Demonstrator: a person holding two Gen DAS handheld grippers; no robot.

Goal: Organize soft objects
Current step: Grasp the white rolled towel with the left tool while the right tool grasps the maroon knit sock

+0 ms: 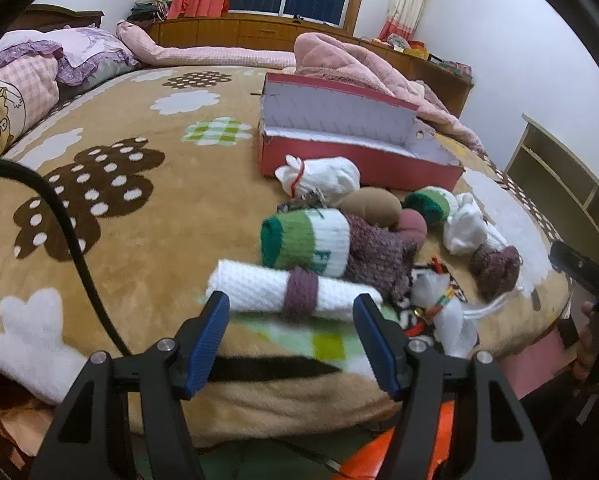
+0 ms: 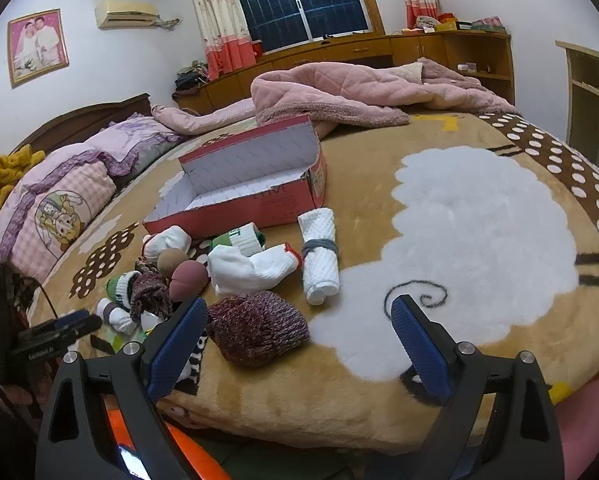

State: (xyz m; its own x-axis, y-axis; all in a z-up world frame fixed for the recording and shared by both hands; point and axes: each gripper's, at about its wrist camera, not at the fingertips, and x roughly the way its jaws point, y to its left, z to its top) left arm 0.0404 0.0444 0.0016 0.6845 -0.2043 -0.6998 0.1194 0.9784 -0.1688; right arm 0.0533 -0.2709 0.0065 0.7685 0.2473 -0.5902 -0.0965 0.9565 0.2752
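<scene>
A tan patterned blanket [image 2: 379,216] covers the bed, bearing rolled socks [image 2: 319,256] (clustered), a red box [image 2: 255,204].

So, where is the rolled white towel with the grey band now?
In the right wrist view, the rolled white towel with the grey band lies on the tan blanket, just in front of the open red cardboard box, right of the white sock.

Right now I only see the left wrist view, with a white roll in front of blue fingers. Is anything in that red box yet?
Observer: The right wrist view looks down into the red box. Its white floor shows bare, with nothing inside that I can see.
Operator: And what is the other gripper doing?
Observer: The right gripper is open and holds nothing. A maroon knit hat lies on the blanket close to one of its fingers.
</scene>
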